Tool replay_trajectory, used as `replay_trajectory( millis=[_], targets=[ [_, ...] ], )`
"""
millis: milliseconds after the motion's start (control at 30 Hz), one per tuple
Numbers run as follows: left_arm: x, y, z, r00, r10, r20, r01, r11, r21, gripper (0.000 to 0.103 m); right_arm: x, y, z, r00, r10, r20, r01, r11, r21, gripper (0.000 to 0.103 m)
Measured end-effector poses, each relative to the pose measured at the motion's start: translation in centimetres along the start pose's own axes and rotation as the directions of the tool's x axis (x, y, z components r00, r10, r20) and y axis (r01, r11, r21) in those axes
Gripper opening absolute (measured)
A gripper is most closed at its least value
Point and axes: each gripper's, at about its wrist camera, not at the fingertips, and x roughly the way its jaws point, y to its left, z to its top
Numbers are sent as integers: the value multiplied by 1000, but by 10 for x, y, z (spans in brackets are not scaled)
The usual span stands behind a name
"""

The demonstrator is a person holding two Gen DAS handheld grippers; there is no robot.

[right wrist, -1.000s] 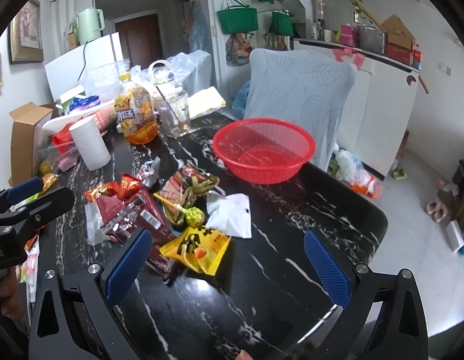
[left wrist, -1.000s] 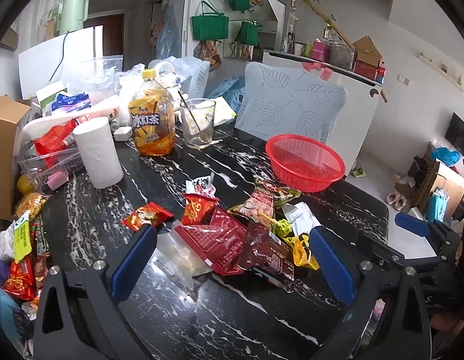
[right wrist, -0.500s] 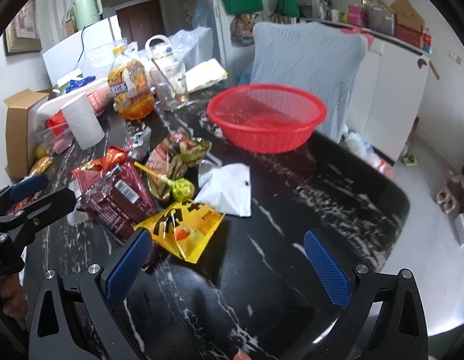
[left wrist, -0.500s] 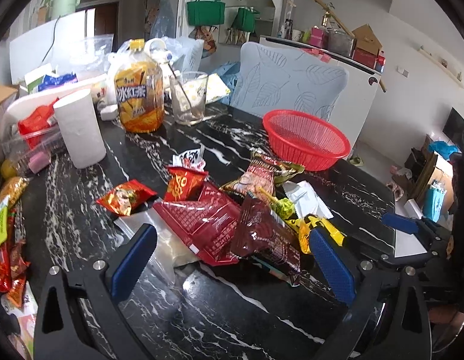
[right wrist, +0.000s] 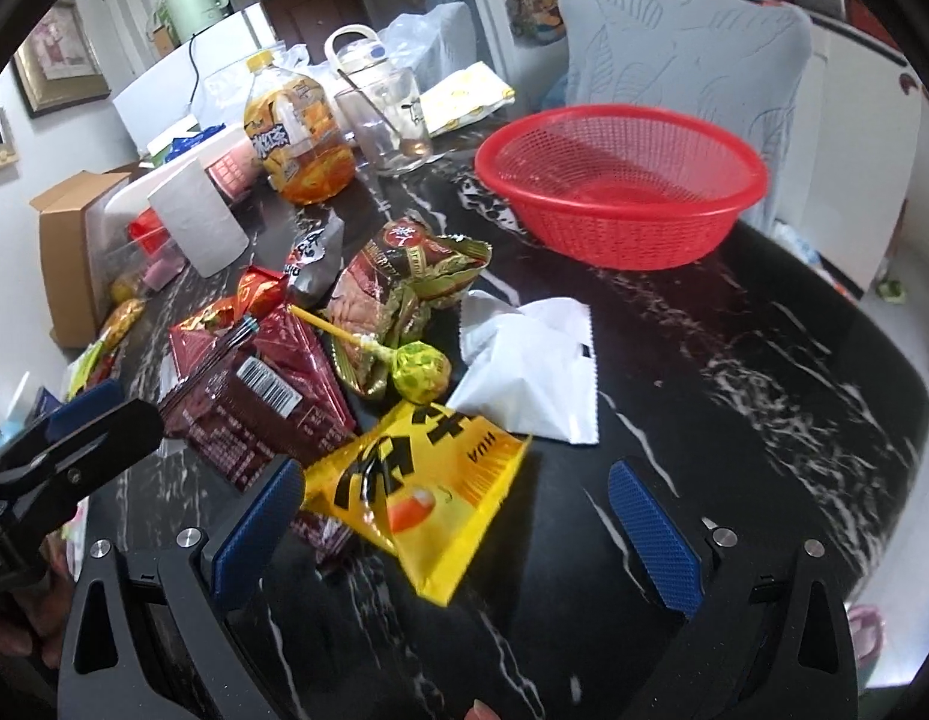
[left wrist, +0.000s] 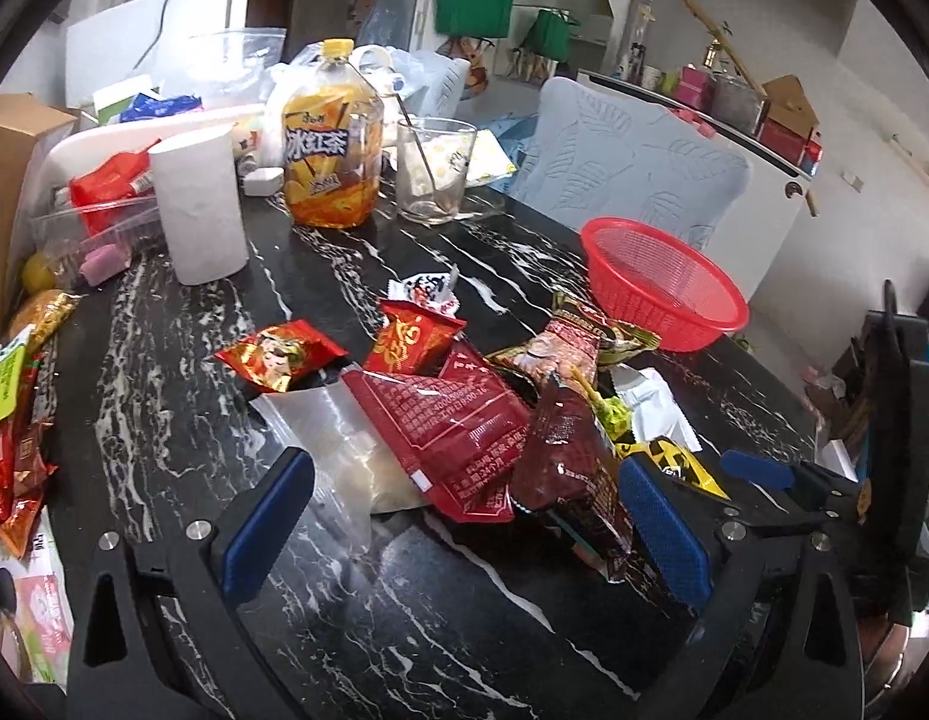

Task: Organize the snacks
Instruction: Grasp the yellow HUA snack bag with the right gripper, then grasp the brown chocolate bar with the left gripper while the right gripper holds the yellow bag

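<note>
Blue-padded right gripper [right wrist: 452,531] hung low over the black marble table [right wrist: 734,360], jaws spread wide around the yellow packet [right wrist: 428,492]. Left gripper [left wrist: 458,525] likewise gaped over the dark red packets [left wrist: 464,426]. Beyond the pile sat the red basket [right wrist: 620,192], empty.

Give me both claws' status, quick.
Left claw: open, holding nothing.
Right claw: open, holding nothing, over the yellow plastic snack packet.
</note>
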Motion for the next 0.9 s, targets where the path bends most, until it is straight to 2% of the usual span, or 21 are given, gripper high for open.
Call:
replay_trajectory(
  millis=[67, 133, 267, 300, 333, 400, 600, 900],
  targets=[
    [-2, -2, 0, 1000, 24, 10, -24, 1000, 8, 103, 7, -1, 2, 1000, 14, -17, -14, 1000, 4, 100],
    [-4, -6, 0, 999, 50, 18, -50, 998, 24, 103, 13, 0, 2, 999, 24, -36, -24, 1000, -3, 86],
    [-3, -10, 2, 1000, 29, 6, -29, 999, 25, 103, 15, 3, 1, 999, 4, -37, -5, 999, -47, 78],
    [-3, -11, 2, 1000, 19, 3, -19, 1000, 21, 103, 15, 2, 0, 999, -1, -37, -1, 999, -53, 73],
    [-2, -12, 2, 1000, 14, 1, -14, 1000, 21, 103, 14, 2, 0, 999, -11, -37, 9, 998, -63, 62],
    [-1, -16, 2, 1000, 9, -5, -8, 1000, 24, 103, 13, 2, -2, 999, -27, -34, 24, 997, -77, 48],
    [5, -31, 0, 1000, -2, -23, 3, 999, 43, 103, 4, -9, -6, 999, 4, -34, -7, 998, -65, 46],
    [4, -48, 3, 999, 30, 14, -31, 995, 93, 102, -8, -26, -13, 999, 16, -28, -16, 999, -31, 46]
  ],
)
